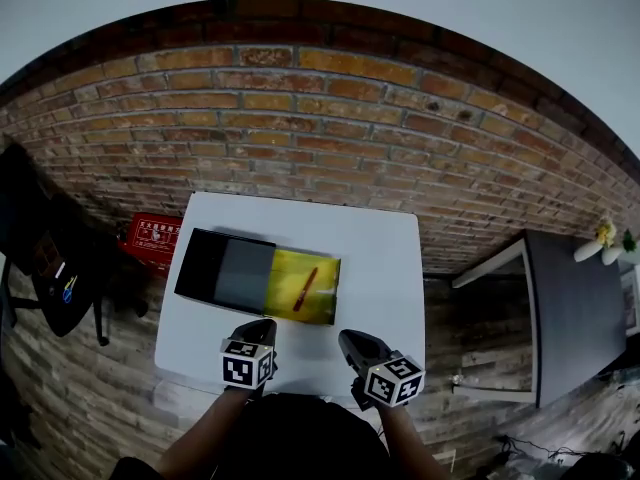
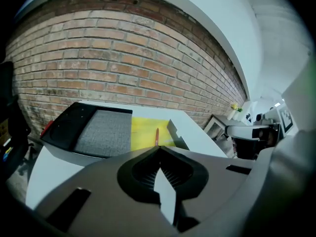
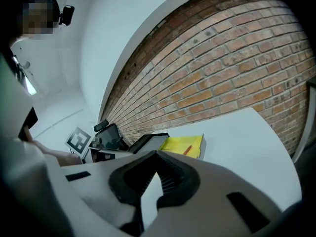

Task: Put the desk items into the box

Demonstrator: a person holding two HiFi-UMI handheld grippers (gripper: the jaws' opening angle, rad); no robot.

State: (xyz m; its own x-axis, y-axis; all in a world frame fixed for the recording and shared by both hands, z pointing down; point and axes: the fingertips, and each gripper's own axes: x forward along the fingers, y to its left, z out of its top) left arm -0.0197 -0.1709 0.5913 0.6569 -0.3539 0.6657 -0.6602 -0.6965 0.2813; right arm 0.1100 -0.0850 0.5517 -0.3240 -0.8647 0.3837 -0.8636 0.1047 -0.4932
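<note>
The left hand-held gripper [image 1: 258, 330] has its jaws pressed together with nothing between them, and it hangs on the near side of the box, close to the box's right half. The right hand-held gripper [image 1: 352, 341] is further to the right of the box, and its ribbed black jaws also meet at the tips around nothing. Each carries a white cube with black square markers.

Both are over a plain white tabletop [image 1: 380, 258], which is smooth and matte. On it sits the box [image 1: 205, 263], a flat black rectangle whose inside holds a grey foam panel with a fine, grainy texture. A yellow pad [image 1: 320, 268] lies flush against the box's right end, and a slim reddish pen [image 1: 305, 289] lies aslant on the pad, so the pen is beside the box and not in it.

Beyond the box stands a rough brick wall [image 1: 300, 118] in red and brown courses, with pale painted wall above. The floor [image 1: 80, 388] is worn wooden planking. A black chair [image 1: 40, 258] stands to the left of the box, and a red crate [image 1: 152, 238] sits on the floor behind the box's left end. Well to the right of the box is a second tabletop [image 1: 575, 308], dark grey, with yellow flowers [image 1: 605, 233] at its far end.
</note>
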